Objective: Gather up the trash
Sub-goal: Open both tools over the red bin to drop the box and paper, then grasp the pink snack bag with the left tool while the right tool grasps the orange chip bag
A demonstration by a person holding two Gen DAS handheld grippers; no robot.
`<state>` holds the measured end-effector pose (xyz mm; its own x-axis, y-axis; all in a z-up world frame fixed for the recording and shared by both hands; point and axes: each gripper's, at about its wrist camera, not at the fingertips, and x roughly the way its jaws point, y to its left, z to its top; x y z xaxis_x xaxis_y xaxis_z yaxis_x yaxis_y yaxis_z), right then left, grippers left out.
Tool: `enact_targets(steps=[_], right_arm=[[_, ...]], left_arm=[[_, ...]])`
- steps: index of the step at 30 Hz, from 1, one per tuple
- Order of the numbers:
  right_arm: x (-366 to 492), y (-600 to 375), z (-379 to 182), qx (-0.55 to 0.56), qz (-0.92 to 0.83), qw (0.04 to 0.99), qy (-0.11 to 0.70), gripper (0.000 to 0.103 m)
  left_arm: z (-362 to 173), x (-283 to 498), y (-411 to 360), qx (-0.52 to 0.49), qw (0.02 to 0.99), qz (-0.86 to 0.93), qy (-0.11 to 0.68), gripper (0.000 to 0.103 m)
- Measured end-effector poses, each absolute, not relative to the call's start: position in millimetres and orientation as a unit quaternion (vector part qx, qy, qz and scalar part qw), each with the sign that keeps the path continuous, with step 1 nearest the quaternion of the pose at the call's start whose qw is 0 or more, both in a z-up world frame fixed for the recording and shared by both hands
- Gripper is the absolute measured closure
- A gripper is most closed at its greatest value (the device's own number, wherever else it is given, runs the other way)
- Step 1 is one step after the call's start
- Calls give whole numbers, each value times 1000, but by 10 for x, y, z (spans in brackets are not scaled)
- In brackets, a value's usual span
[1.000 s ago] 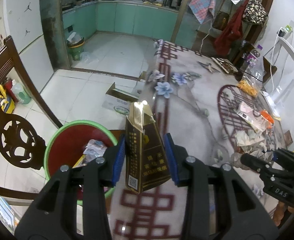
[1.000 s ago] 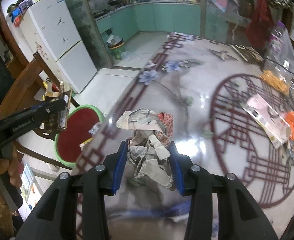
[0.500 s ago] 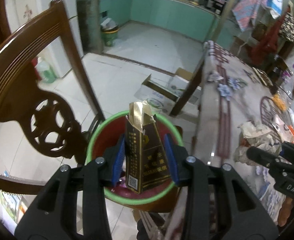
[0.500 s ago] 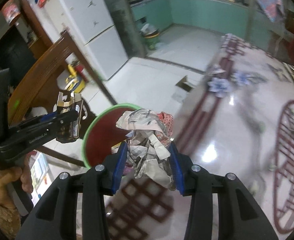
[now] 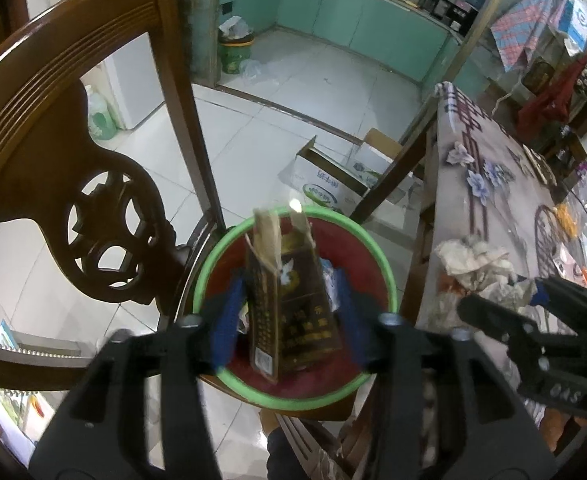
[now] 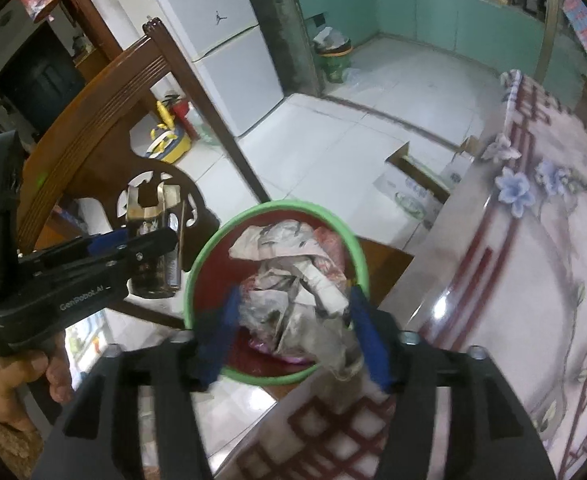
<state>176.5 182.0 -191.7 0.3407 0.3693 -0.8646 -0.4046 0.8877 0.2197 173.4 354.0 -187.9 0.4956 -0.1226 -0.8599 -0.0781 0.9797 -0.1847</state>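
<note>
1. While both claws hang over the green-rimmed red bin (image 5: 293, 398) that stands on the tiled floor (image 5: 333, 80) beside the worktop (image 5: 493, 208), each has its jaws opening.
2. In the left wrist view, the left claw (image 5: 287, 322) has a dark cigarette carton (image 5: 289, 304) with its gold flaps torn open between its blue pads (image 5: 225, 322); a gap shows on both sides of the carton, so the pads no longer press it, and the carton sits tilted above the red inside of the bin.
3. In the right wrist view, the right claw (image 6: 293, 332) has a crumpled wad of newspaper (image 6: 293, 280) between its blue pads (image 6: 369, 340); the pads stand clear of the paper on either side, and the wad lies over the bin's (image 6: 197, 264) mouth, its lower end blurred.
4. Whether either piece touches anything beneath it cannot be told.
5. The right wrist view also shows the left claw (image 6: 133, 240) from the side, with the carton (image 6: 153, 240) upright just left of the bin's rim, and a hand (image 6: 17, 384) round its grip.
6. The left wrist view shows the right claw (image 5: 529, 292) at the far right, by the worktop's edge, with the pale newspaper (image 5: 473, 256) at its tips.
7. A carved wooden chair (image 5: 93, 160) stands just left of the bin, touching or nearly touching its rim.
8. Open cardboard boxes (image 5: 333, 176) lie on the floor beyond the bin, and a green waste bucket (image 5: 235, 50) stands by a pillar farther back.
9. The worktop carries a cloth printed with blue flowers and red fretwork.
</note>
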Motion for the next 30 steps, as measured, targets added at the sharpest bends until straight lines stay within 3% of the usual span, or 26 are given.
enact_targets(steps=[4,14,30], right_arm=[[1762,1760,-1879,-11,239,823,515,43],[1529,1050,-1565,24,185,851,491,43],[645,-1778,-1486,117,-8,872,474,39]], left_arm=[[-1843,1754,3564,-111,862,-11,494,30],[-1725,1675,3059,-100,863,-64,490,30],[-1741,1137,712,-26,837,-190,513,30]])
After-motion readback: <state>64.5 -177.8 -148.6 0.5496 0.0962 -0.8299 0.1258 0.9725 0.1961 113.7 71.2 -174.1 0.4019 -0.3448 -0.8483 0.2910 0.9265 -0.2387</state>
